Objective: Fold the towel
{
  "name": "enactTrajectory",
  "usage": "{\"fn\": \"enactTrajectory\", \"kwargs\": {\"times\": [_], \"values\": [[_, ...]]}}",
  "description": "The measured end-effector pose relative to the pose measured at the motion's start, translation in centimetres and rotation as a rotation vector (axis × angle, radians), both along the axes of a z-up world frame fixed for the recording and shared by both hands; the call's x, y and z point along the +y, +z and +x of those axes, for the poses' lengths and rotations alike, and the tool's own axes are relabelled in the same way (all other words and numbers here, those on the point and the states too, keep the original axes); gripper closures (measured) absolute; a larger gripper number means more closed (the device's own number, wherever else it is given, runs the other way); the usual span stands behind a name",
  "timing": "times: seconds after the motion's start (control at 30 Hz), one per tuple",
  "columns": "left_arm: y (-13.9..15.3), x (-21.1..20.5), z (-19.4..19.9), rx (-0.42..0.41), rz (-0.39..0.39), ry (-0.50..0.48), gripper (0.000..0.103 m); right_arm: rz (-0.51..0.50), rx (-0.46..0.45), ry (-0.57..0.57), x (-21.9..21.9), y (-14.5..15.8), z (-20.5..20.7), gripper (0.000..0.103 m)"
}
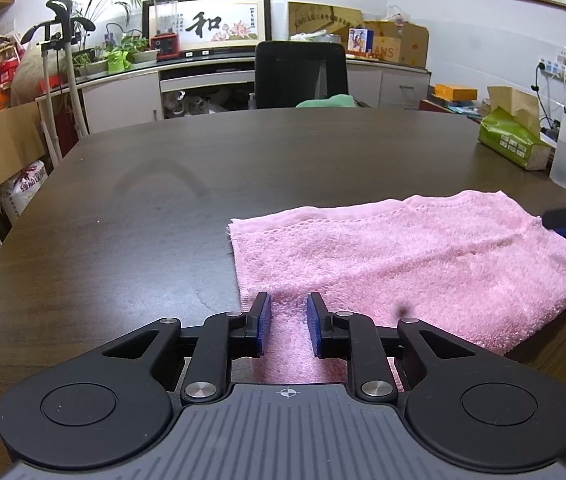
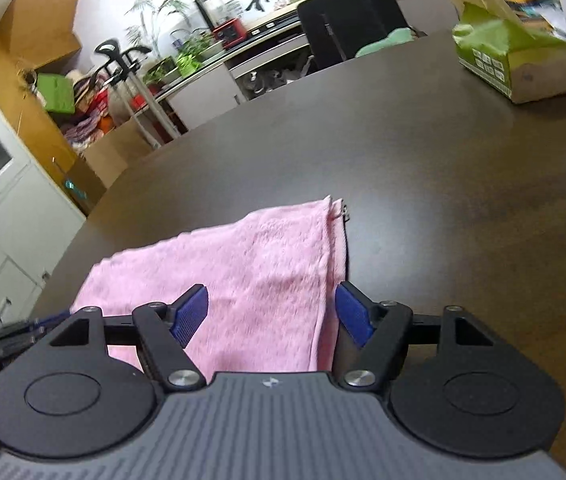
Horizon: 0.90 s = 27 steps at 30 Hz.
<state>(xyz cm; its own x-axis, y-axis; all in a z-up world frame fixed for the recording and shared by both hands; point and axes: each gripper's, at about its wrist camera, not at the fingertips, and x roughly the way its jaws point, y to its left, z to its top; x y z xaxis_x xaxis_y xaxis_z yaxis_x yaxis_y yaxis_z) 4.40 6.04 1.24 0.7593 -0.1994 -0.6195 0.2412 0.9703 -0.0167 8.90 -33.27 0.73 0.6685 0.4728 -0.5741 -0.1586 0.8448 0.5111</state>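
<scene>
Left wrist view: pink towel point(image 1: 403, 264) lies folded on the dark table point(image 1: 163, 200), spreading from centre toward 3 o'clock. Left gripper point(image 1: 289, 320) sits over its near edge, jaws slightly parted, pads clear of the cloth. Right gripper point(image 2: 271, 312) stands wide apart over the towel's right edge, gripping nothing; its tip shows at 3 o'clock.

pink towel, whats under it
The pink towel lies folded on the dark wooden table, bare tabletop showing all around it. In the right wrist view a second towel layer peeks out at its right edge. Anything else beneath is covered.
</scene>
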Motion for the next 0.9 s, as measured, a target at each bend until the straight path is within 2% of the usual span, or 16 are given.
{"fn": "enactTrajectory", "kwargs": {"times": [0.1,0.13,0.17,0.23,0.37,0.5,0.63,0.7,0.77,0.9], "values": [[0.0,0.0,0.0,0.0,-0.001,-0.001,0.078,0.027,0.024,-0.03,-0.5,-0.5,0.6,0.052],[0.0,0.0,0.0,0.001,-0.002,-0.001,0.078,0.034,0.039,-0.045,-0.7,-0.7,0.8,0.067],[0.0,0.0,0.0,0.001,-0.002,-0.002,0.078,0.04,0.049,-0.055,-0.9,-0.8,1.0,0.076],[0.0,0.1,-0.1,0.001,-0.004,-0.003,0.076,0.055,0.065,-0.055,-1.4,-1.3,1.3,0.084],[0.0,0.1,-0.1,0.004,-0.01,-0.006,0.073,0.067,0.067,-0.054,-1.6,-1.6,1.2,0.091],[0.2,0.3,0.0,0.009,-0.022,-0.002,0.071,0.044,0.031,-0.053,-1.2,-1.6,0.6,0.094],[0.4,0.9,0.3,0.019,-0.032,0.036,0.062,-0.054,-0.066,-0.065,-0.2,0.0,-0.4,0.094],[0.5,1.4,0.5,0.028,-0.033,0.052,0.062,-0.133,-0.099,-0.073,0.4,0.9,-0.8,0.094],[0.5,1.4,0.4,0.027,-0.039,0.039,0.062,-0.163,-0.113,-0.063,0.7,1.6,-1.0,0.094],[0.2,0.6,0.1,0.0,0.015,0.023,0.062,-0.233,-0.143,-0.04,1.6,2.7,-1.7,0.094]]}}
